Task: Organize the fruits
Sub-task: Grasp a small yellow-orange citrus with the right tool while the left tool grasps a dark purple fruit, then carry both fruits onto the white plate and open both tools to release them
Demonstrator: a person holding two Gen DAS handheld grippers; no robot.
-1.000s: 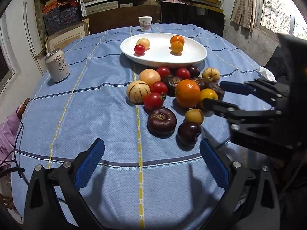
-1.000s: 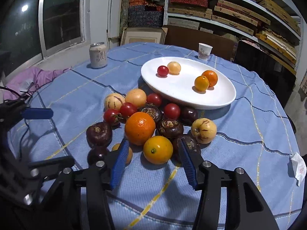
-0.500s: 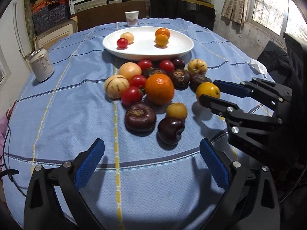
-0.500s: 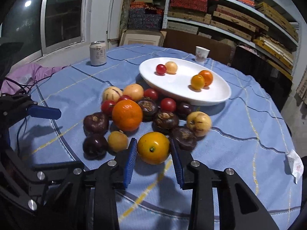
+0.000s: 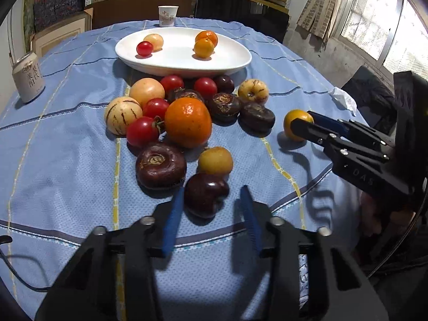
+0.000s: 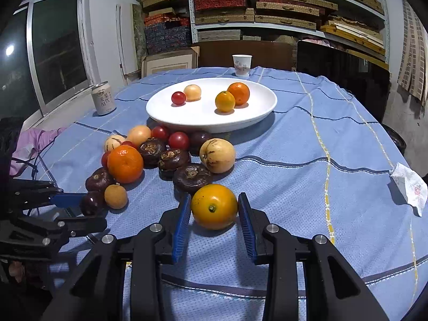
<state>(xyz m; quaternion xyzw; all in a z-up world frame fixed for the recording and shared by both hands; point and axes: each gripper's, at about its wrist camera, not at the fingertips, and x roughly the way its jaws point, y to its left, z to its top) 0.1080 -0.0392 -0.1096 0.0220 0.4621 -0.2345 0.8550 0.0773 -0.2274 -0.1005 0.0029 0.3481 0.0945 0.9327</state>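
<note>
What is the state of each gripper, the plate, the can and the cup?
Left gripper: jaws open around dark plum.
Right gripper: jaws open around yellow-orange citrus.
White oval plate: holds four fruits.
Pale drink can: upright.
White paper cup: upright.

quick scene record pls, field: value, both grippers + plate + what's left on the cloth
left gripper: open, straddling dark plum, pads not visibly touching
right gripper: fingers either side of yellow-orange citrus, contact unclear
plate: white, holds cherry tomato, pale fruit, two small oranges
pile on tablecloth: large orange, tomatoes, dark brown fruits, striped melons
other: can, paper cup
</note>
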